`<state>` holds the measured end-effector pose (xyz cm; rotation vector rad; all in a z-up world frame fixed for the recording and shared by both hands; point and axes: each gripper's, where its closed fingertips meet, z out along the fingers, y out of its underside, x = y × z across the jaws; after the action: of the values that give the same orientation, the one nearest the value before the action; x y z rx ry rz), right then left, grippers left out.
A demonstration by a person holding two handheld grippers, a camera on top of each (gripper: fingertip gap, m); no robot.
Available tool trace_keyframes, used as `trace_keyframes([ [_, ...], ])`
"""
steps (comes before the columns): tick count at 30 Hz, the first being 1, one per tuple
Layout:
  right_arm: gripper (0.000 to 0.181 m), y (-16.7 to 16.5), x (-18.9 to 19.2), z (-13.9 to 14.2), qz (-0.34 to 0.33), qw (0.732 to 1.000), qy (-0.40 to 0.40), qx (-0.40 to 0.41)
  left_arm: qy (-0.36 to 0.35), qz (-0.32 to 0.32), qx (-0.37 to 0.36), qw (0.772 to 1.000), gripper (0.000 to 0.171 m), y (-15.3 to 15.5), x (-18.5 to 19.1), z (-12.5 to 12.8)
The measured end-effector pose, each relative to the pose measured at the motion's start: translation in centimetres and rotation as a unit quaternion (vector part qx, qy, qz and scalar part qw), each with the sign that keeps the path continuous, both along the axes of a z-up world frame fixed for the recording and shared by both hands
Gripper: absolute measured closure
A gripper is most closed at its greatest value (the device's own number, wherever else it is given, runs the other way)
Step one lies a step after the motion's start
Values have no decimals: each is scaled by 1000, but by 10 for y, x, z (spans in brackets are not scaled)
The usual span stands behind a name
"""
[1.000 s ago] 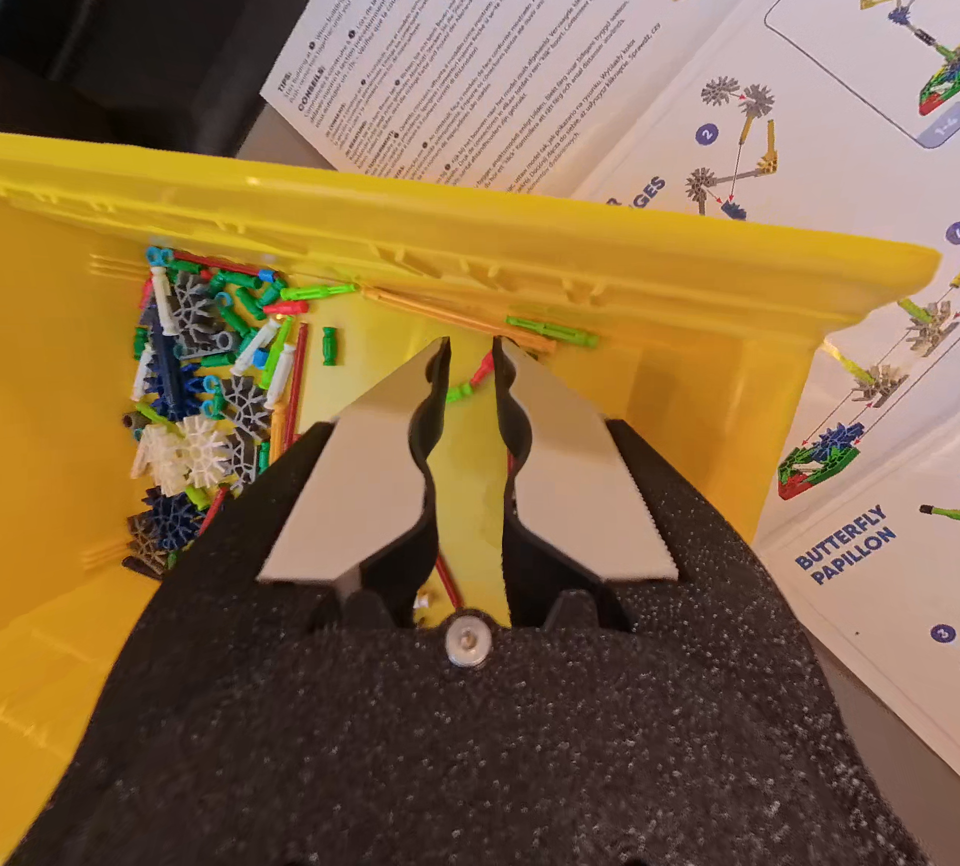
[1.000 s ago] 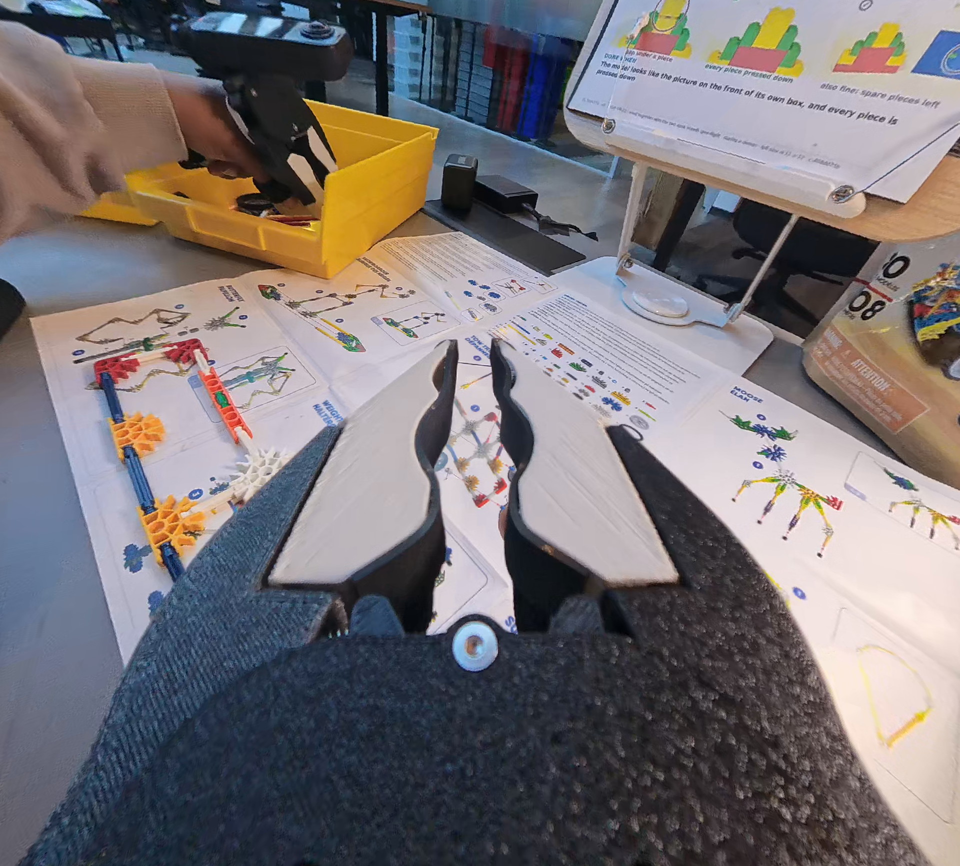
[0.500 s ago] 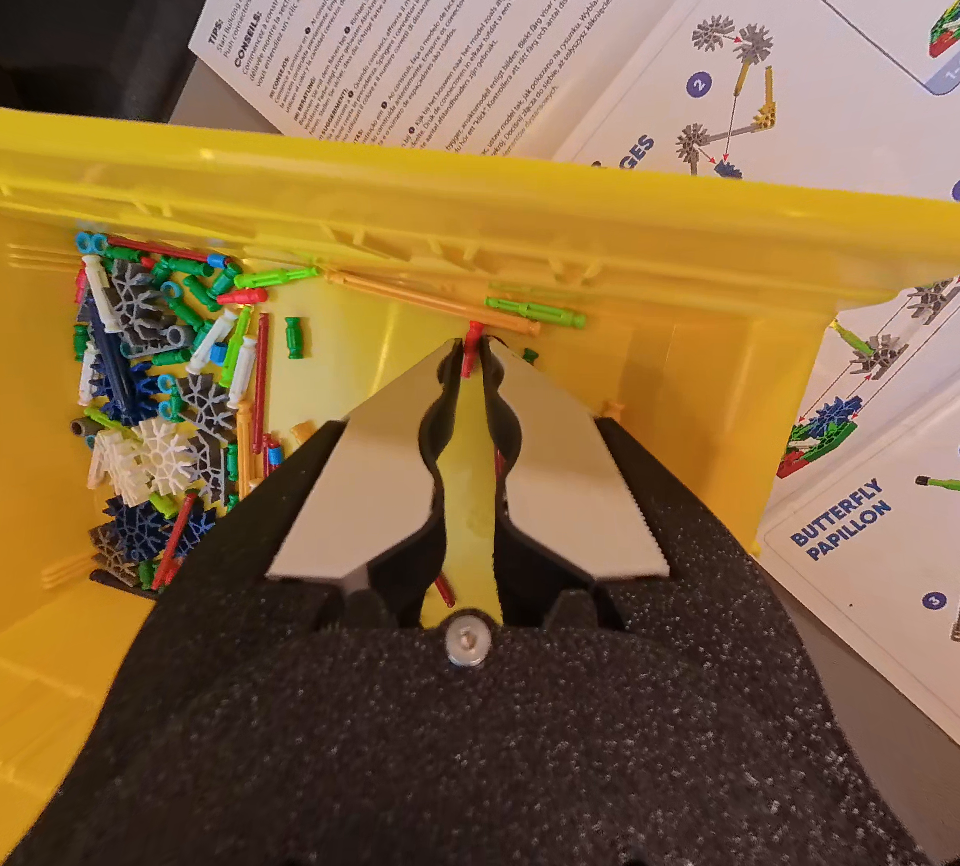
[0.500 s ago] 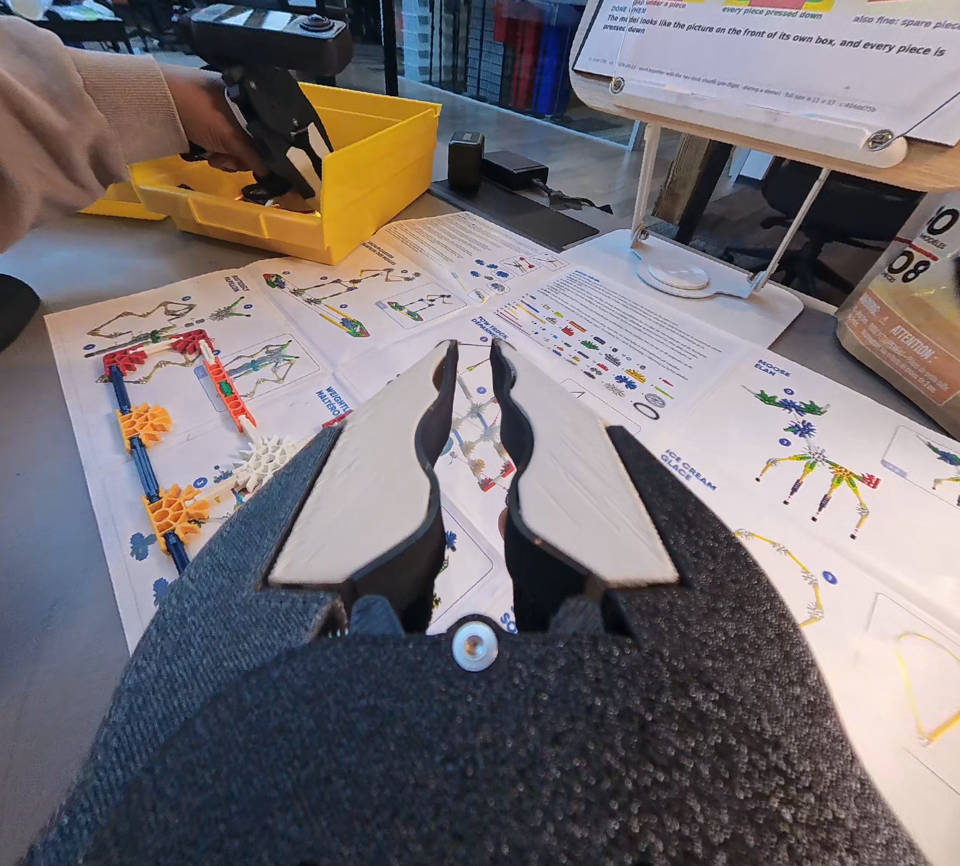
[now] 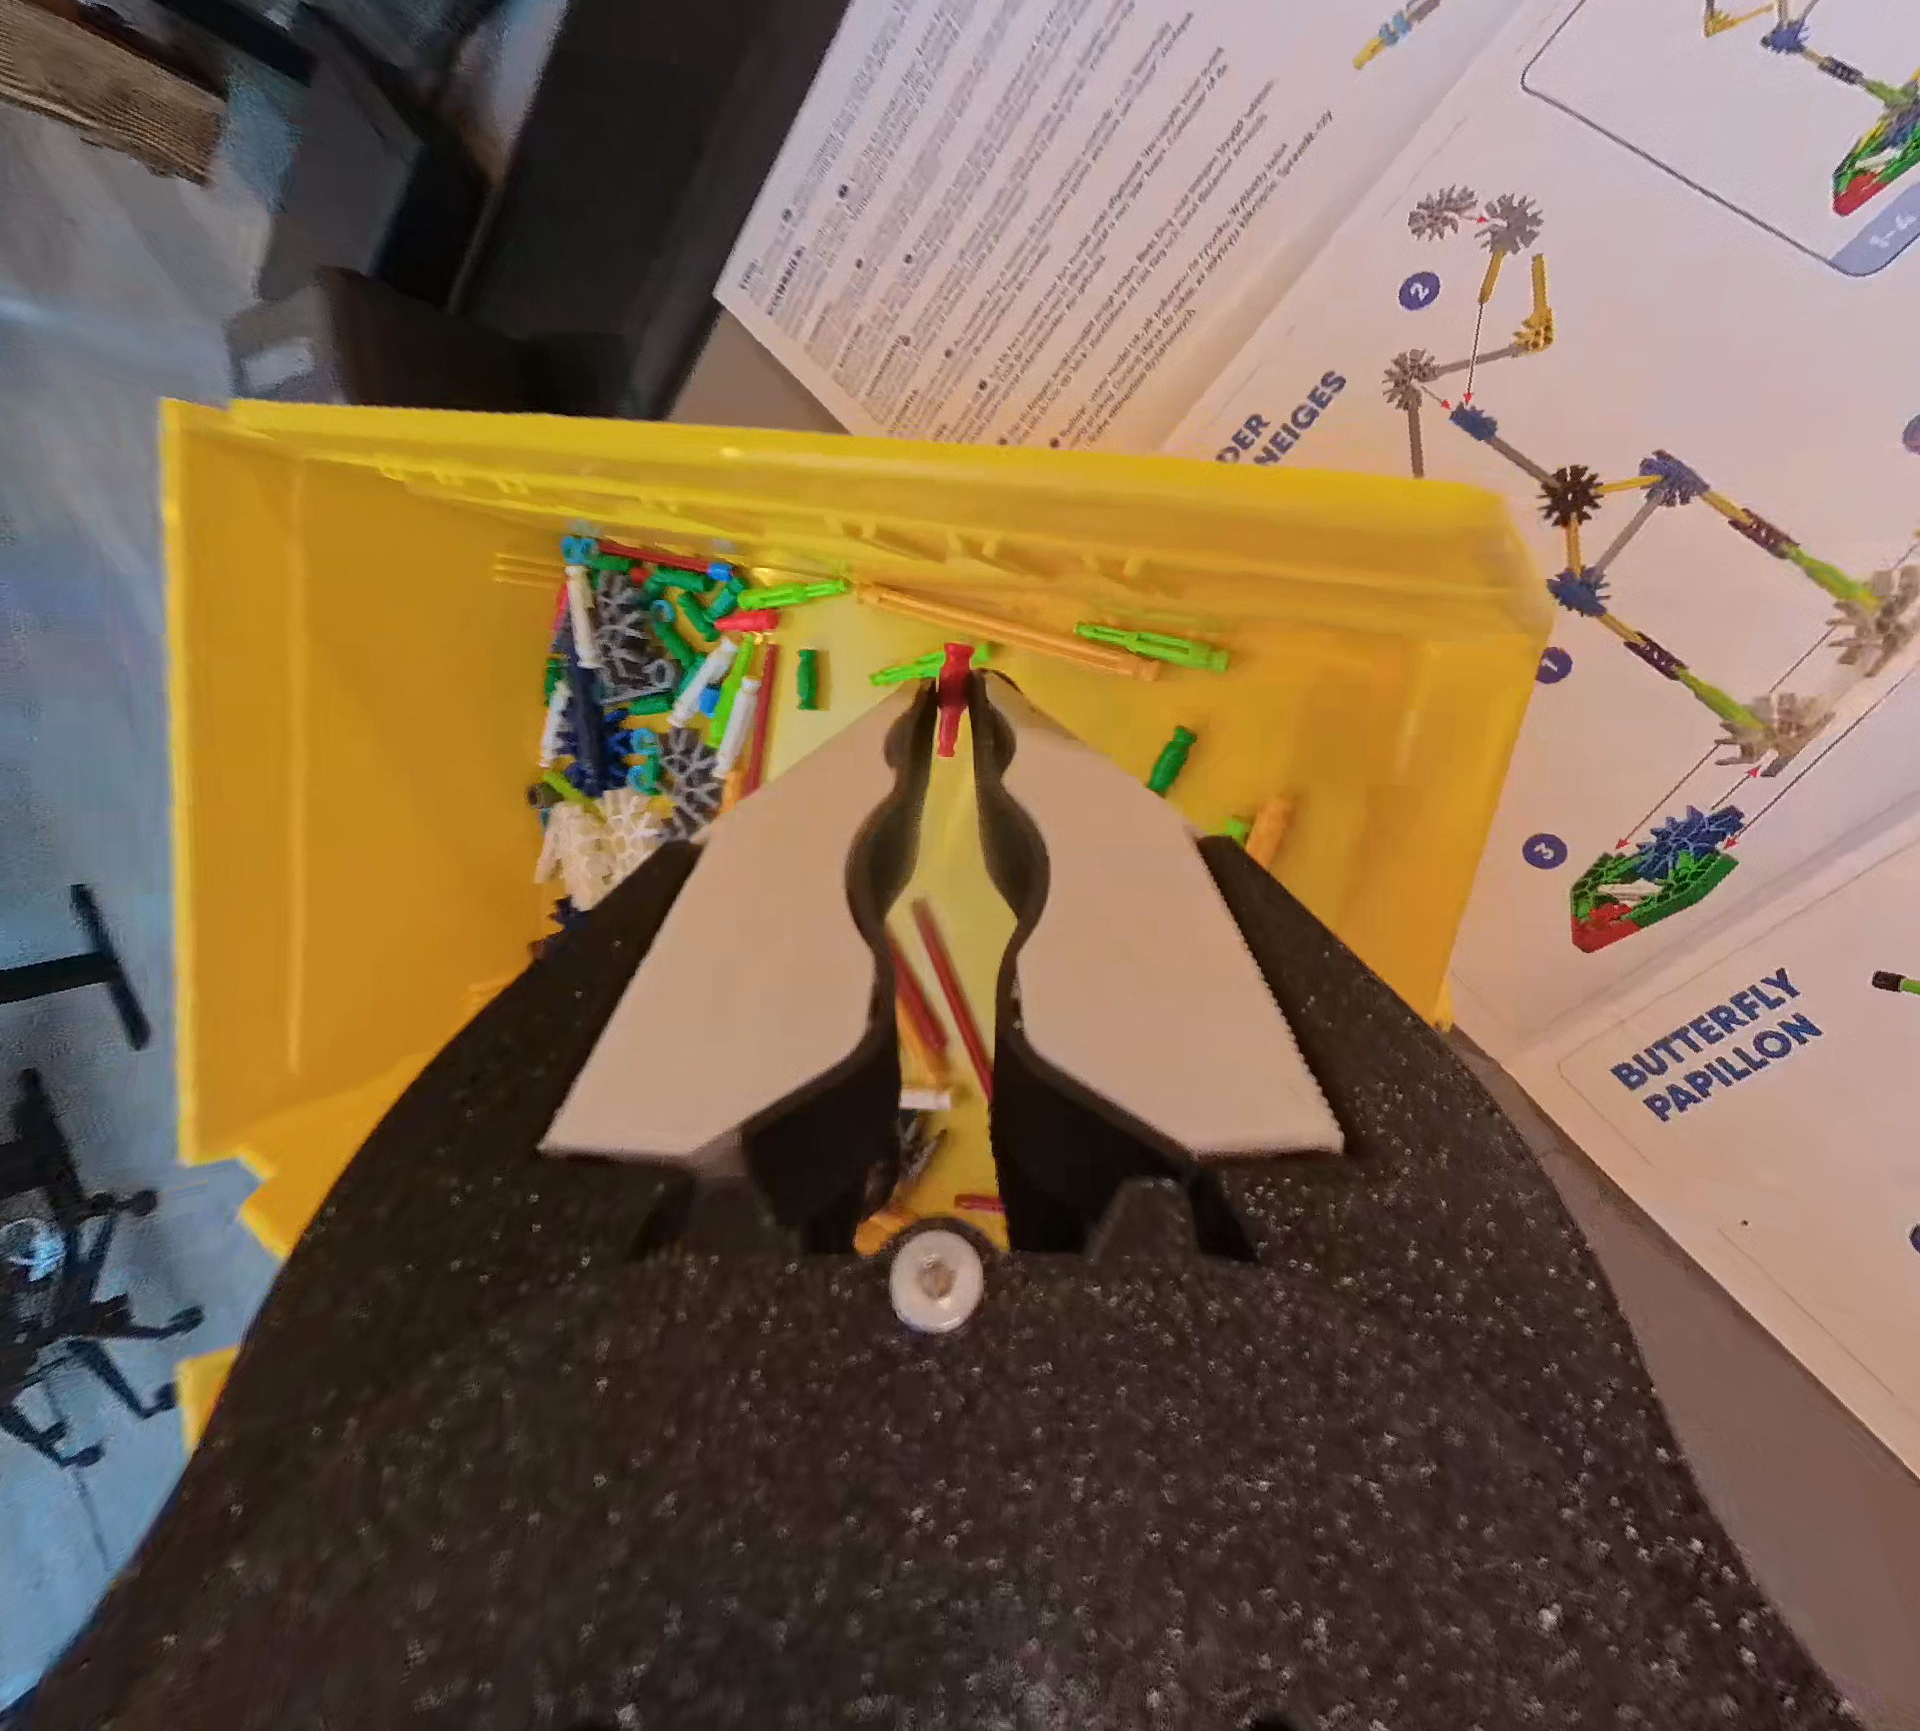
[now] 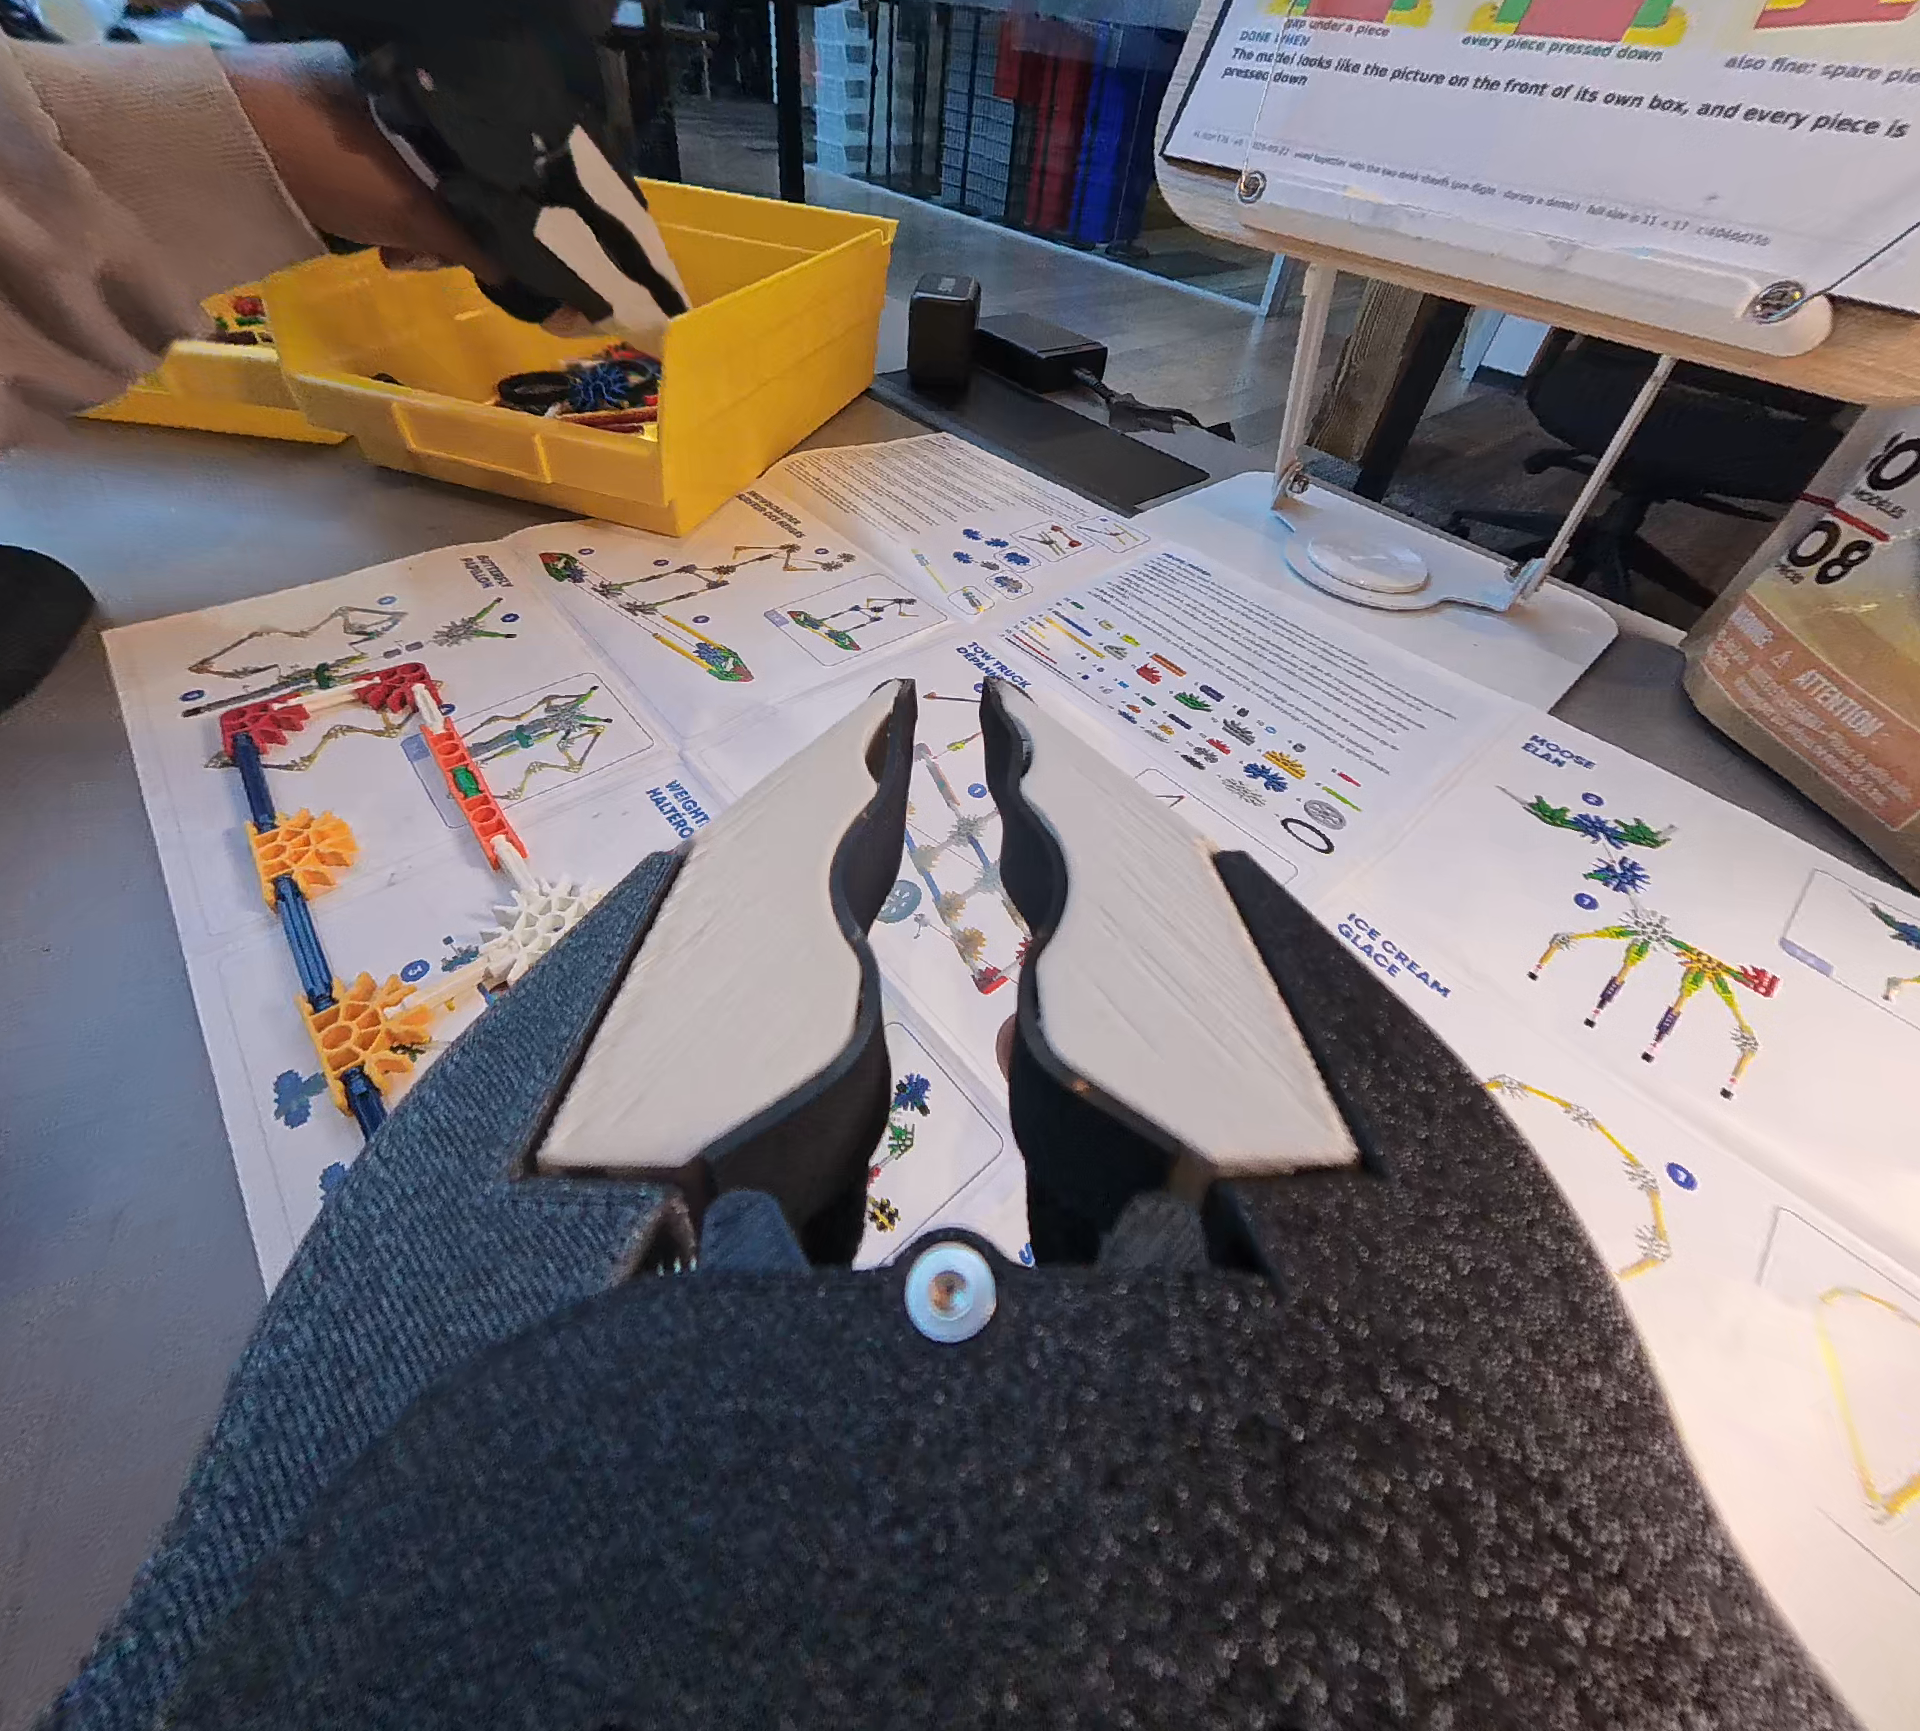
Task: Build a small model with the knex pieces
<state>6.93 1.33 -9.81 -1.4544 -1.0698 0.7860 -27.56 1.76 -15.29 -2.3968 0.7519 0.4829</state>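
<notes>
1. A grey worktop (image 6: 125, 1006) carries an unfolded instruction sheet (image 6: 1195, 673) printed with coloured model diagrams; beyond its far edge lies a dim room with dark tables and a glass partition.
2. A yellow bin (image 6: 769, 351) stands at the worktop's far left corner, touching the sheet's far edge. A white stand (image 6: 1382, 559) holding a printed card sits at the far edge, and a cardboard box (image 6: 1808, 642) at the right edge.
3. A partly built frame (image 6: 343, 860) of blue rods, orange and red connectors and a white snowflake piece lies on the sheet near the worktop's left edge.
4. The left hand-held gripper (image 5: 948, 694) hangs over the bin, its tips pinching a short red rod (image 5: 950, 694) upright. Loose rods and connectors (image 5: 644, 694) in green, blue, grey, white and red are heaped against the bin's far wall.
5. The right hand-held gripper (image 6: 948, 705) hovers above the middle of the sheet, its fingers slightly spread and empty.
6. A person's sleeve (image 6: 114, 206) shows at the left, behind the bin.
</notes>
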Motion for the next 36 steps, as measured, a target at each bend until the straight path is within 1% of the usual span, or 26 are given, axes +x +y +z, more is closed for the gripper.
trace_keyframes([
  [2, 170, -1, -1, 0, 1, 1000, 1, 1, 24, -1, 43, 999, 168, 0, 6, 28],
  [4, 170, -2, -2, 0, 4, 1000, 1, 3, 21, -15, 88, 996, 168, -1, 26, 54],
  [5, 169, -3, -2, 0, 8, 1000, 0, 3, 4, -34, 107, 994, 168, -2, 44, 63],
  [7, 169, -7, -5, -3, 17, 1000, -6, 6, -56, -101, 128, 985, 168, -8, 96, 72],
  [9, 169, -13, -9, -6, 35, 999, -14, 10, -114, -176, 130, 969, 168, -18, 151, 67],
  [11, 169, -24, -14, -9, 66, 997, -26, 14, -143, -236, 128, 953, 168, -27, 195, 54],
  [13, 169, -37, -19, -11, 94, 995, -33, 22, -155, -286, 126, 937, 168, -34, 230, 37],
  [16, 169, -53, -26, -17, 131, 990, -47, 16, -160, -333, 123, 921, 168, -41, 266, 15],
  [18, 169, -57, -30, -22, 143, 988, -51, -6, -151, -355, 129, 914, 168, -46, 281, 7],
  [22, 166, -57, -38, -31, 143, 985, -56, -74, -120, -387, 162, 900, 168, -54, 299, 2],
  [25, 167, -58, -40, -38, 144, 982, -62, -105, -93, -404, 187, 891, 168, -60, 306, 4],
  [29, 174, -61, -41, -45, 152, 978, -68, -129, -71, -414, 200, 885, 168, -64, 308, 5],
  [33, 176, -63, -39, -46, 161, 974, -67, -143, -75, -421, 205, 880, 167, -67, 310, 4],
  [36, 176, -64, -37, -45, 167, 973, -65, -147, -95, -424, 205, 877, 167, -68, 312, 5],
])
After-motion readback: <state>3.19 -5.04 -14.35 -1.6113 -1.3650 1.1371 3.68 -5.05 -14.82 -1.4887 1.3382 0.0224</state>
